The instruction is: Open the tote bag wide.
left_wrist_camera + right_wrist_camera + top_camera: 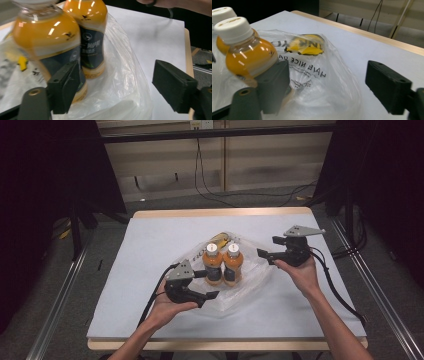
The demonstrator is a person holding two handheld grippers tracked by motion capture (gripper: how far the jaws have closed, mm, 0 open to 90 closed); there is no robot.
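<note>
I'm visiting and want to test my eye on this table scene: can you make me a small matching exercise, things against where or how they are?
Things:
1 two orange bottles
2 plastic bag
3 left gripper
4 right gripper

States:
a open, at the table's right
b upright, side by side
c crumpled, clear, under the bottles
d open, near the table's front

Pairs: 1-b, 2-c, 3-d, 4-a

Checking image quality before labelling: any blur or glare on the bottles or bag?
Left gripper view: the near bottle is smeared soft, with bright glints on both bottles. Right gripper view: the front bottle is fairly sharp, with glare streaks; the bag print is readable. High view: room edges dark, table evenly lit.
</note>
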